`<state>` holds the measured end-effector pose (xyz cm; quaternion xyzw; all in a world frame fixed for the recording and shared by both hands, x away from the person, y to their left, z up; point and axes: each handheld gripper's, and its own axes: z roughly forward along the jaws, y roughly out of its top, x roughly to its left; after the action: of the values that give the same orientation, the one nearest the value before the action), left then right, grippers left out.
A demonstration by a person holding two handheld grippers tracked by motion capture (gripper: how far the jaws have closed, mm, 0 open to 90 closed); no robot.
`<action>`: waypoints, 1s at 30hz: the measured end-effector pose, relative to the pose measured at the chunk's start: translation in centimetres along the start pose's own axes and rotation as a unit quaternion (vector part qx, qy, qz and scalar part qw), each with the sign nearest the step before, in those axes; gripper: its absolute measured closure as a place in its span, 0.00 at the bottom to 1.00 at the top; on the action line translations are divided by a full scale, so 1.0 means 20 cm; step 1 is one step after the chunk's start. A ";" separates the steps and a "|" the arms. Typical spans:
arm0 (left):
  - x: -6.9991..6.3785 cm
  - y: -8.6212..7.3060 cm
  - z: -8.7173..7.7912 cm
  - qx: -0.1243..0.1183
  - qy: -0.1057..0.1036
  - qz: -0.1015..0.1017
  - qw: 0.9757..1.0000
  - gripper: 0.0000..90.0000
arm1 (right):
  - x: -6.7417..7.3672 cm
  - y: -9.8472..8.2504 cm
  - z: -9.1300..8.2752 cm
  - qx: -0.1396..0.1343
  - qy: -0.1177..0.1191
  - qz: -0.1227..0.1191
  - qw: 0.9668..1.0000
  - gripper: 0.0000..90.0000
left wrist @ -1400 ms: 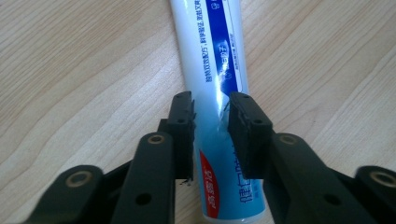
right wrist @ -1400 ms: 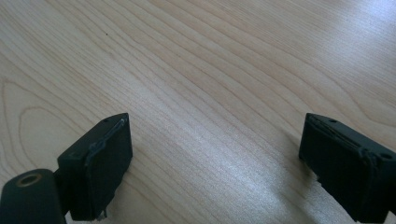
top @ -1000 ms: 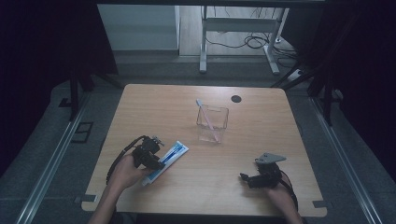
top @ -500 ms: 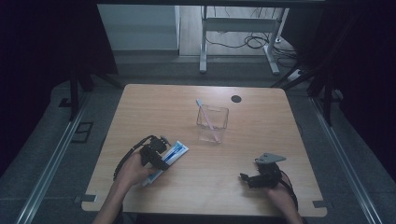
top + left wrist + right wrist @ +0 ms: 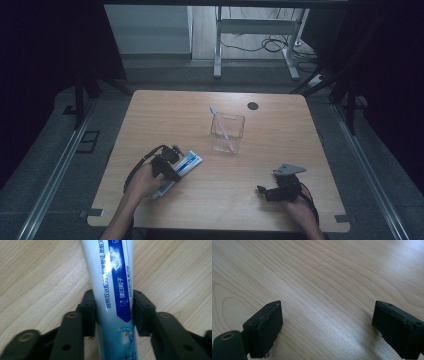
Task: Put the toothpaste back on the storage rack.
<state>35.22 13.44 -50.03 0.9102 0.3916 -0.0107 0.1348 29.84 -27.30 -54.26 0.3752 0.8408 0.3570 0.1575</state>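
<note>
1. Right hand-held gripper [image 5: 264, 190], near edge of pale wooden worktop [image 5: 280, 125]: jaws spread wide, nothing between them; apparently parked on standby.
2. Left hand-held gripper [image 5: 172, 167]: jaws just closing, pads against both sides of white-and-blue plastic toothpaste tube [image 5: 113, 290] lying flat on worktop; probably gripped for lifting.
3. Clear square plastic holder [image 5: 227, 132], mid-worktop: pink toothbrush [image 5: 221, 127] leaning inside, bristles up.
4. Small dark round disc [image 5: 253, 106], far edge.

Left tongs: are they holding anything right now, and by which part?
The left tongs have just been closing on the toothpaste tube, pads against its two sides partway along its body. The tube lies on the table.
</note>
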 end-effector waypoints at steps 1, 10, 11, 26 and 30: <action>0.00 0.00 -0.01 -0.001 0.001 0.001 1.000 0.70 | 0.00 0.00 0.00 0.000 0.000 0.000 1.000 0.11; 0.00 -0.01 -0.03 -0.015 0.001 0.003 1.000 0.80 | 0.00 0.00 0.00 0.000 0.000 0.000 1.000 0.11; 0.00 -0.02 -0.03 -0.017 0.005 0.004 1.000 0.80 | 0.00 0.00 0.00 0.000 0.000 0.000 1.000 0.11; 0.00 -0.05 -0.13 -0.074 0.003 0.006 0.997 0.81 | 0.00 0.00 0.00 0.000 0.000 0.000 1.000 0.11; 0.00 -0.05 -0.18 -0.095 0.002 0.010 0.995 0.82 | 0.00 0.00 0.00 0.000 0.000 0.000 1.000 0.11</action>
<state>34.24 15.05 -46.85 0.8970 0.3823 0.0297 0.2198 29.84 -27.30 -54.26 0.3756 0.8407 0.3569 0.1574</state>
